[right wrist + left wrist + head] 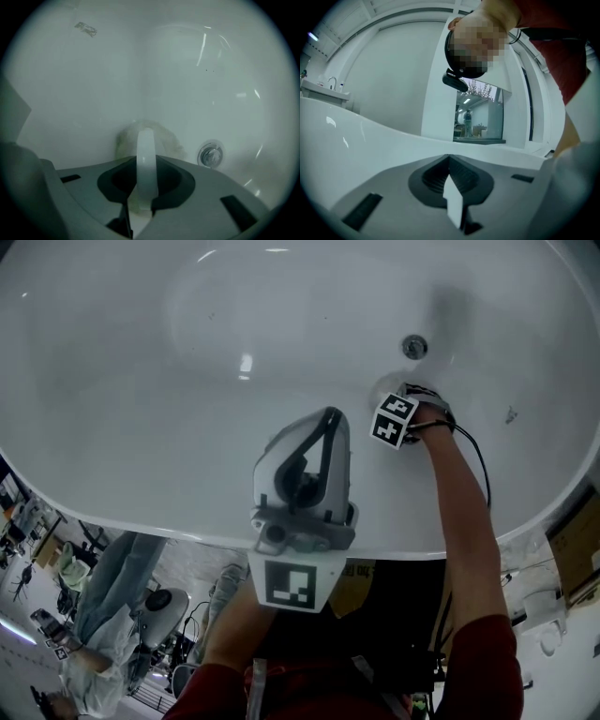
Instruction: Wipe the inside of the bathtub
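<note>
Left gripper (328, 418): hovering high and close under the head, its jaws pressing together on nothing (the tips are tilting back up toward the person).
Left arm (234, 624): bending at the elbow, the bare forearm showing below a red sleeve.
Right gripper (145, 154): pointing downward, its jaws closing on a pale cloth (161, 136).
Right arm (464, 512): stretching forward and down, nearly straight, with the hand (433, 413) wrapping around the gripper.

White cloth (123, 140) mostly hidden behind the pressed-together jaws of the right gripper (145, 137), bathtub (141, 427) cut off at the head view's edges, small mark (86, 29) on its wall too blurred to be read
</note>
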